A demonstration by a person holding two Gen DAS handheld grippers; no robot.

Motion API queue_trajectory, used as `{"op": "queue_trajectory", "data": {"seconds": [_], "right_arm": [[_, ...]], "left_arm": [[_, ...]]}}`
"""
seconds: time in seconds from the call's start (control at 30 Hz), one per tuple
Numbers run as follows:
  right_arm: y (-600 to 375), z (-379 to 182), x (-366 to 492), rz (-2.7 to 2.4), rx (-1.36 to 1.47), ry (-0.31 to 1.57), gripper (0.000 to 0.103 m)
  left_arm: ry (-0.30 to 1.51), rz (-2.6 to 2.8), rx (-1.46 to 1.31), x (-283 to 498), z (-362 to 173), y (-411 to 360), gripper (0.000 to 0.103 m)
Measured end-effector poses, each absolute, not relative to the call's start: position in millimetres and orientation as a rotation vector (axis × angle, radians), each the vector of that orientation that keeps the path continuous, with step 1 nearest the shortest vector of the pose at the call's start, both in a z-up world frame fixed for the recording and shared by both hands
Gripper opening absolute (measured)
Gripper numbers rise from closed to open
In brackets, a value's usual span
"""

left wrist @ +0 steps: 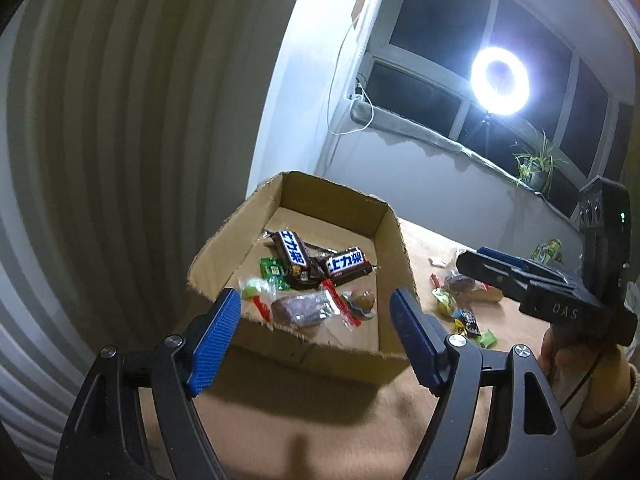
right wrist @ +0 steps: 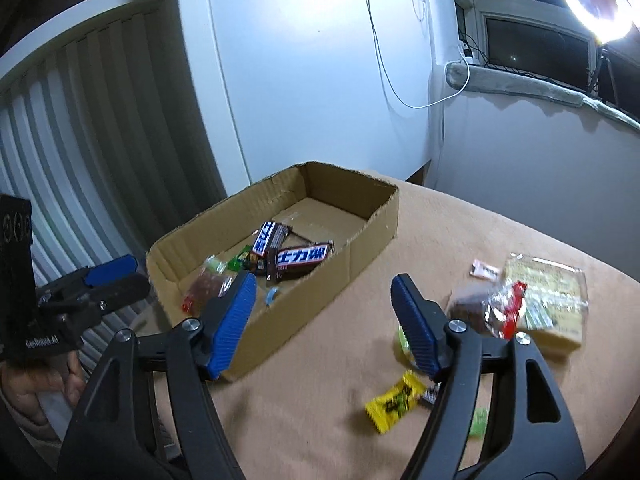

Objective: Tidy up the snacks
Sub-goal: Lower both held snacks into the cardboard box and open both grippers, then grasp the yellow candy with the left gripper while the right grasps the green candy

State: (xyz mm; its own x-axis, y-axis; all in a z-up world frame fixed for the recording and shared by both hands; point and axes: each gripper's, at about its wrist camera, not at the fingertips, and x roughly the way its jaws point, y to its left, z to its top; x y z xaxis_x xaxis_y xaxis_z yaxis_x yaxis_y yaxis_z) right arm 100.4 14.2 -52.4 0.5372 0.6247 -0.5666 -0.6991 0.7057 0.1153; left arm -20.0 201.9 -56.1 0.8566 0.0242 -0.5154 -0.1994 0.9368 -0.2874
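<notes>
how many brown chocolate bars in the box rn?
2. Both lie mid-box, touching: one bar nearer the right wall, the other angled just left of it. More could be hidden under the pile.

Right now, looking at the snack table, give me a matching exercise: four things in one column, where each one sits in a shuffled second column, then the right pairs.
Things:
1. chocolate bars
2. yellow candy
3. ring light
4. potted plant

Places:
A. on the window ledge
B. loose on the tan tablecloth, outside the box
C. inside the cardboard box
D. standing in front of the dark window

Pairs: 1-C, 2-B, 3-D, 4-A
</notes>
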Motion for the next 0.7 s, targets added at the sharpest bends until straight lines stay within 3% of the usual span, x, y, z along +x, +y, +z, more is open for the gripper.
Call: {"op": "queue_trajectory", "data": {"seconds": [0.7], "right_arm": [[-67.5,-89.7,76.7,0.671,-0.114,0.709,0.073]], "left_arm": [[0.570,-0.024,-0.243,-13.2,-48.7,123.4,0.077]]}}
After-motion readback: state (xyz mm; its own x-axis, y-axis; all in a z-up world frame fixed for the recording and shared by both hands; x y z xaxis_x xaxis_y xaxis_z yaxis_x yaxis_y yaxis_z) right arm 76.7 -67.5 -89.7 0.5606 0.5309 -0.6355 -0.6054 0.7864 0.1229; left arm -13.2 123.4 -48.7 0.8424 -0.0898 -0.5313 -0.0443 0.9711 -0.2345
